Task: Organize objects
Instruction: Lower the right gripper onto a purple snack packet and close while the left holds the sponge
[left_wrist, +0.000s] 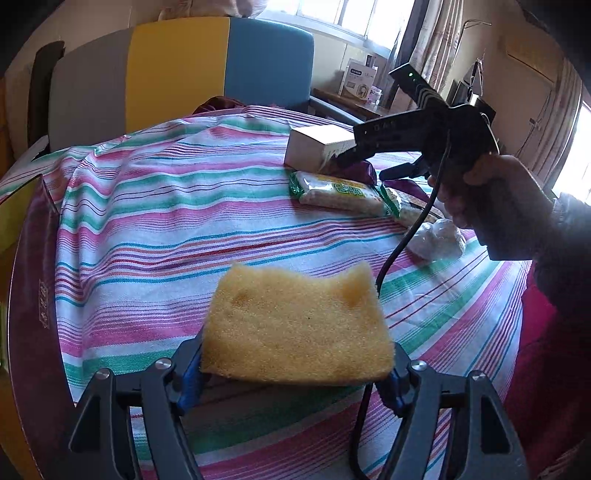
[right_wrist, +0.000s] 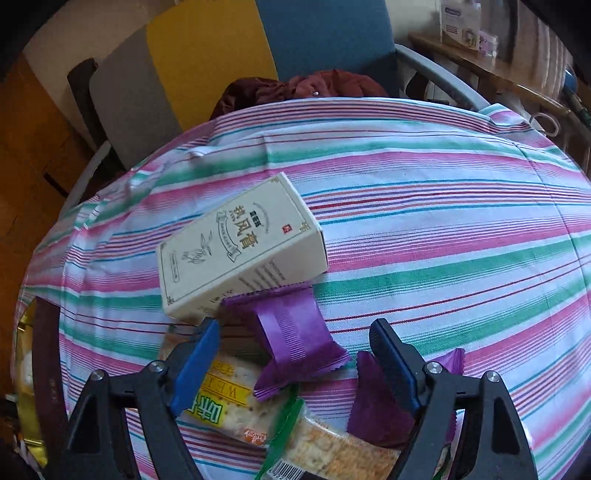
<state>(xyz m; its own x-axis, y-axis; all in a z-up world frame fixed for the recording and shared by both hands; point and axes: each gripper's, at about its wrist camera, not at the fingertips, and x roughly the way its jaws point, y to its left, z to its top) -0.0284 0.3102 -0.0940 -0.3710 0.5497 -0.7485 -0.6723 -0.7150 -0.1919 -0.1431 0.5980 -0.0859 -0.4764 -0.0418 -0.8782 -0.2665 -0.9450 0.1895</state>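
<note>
My left gripper (left_wrist: 295, 373) is shut on a yellow sponge (left_wrist: 295, 325) and holds it above the striped tablecloth (left_wrist: 166, 221). My right gripper (right_wrist: 295, 343) is open, its fingers either side of a purple snack packet (right_wrist: 291, 339) that leans on a cream box (right_wrist: 240, 251). A second purple packet (right_wrist: 373, 410) and green cracker packs (right_wrist: 229, 402) lie below it. In the left wrist view the right gripper (left_wrist: 362, 162) hovers over the cream box (left_wrist: 317, 146) and cracker packs (left_wrist: 340, 194).
A white crumpled bag (left_wrist: 439, 240) lies at the right. A dark tray edge (left_wrist: 33, 295) sits at the table's left. A grey, yellow and blue chair (left_wrist: 177, 70) stands behind the table, with dark red cloth (right_wrist: 303, 88) on it.
</note>
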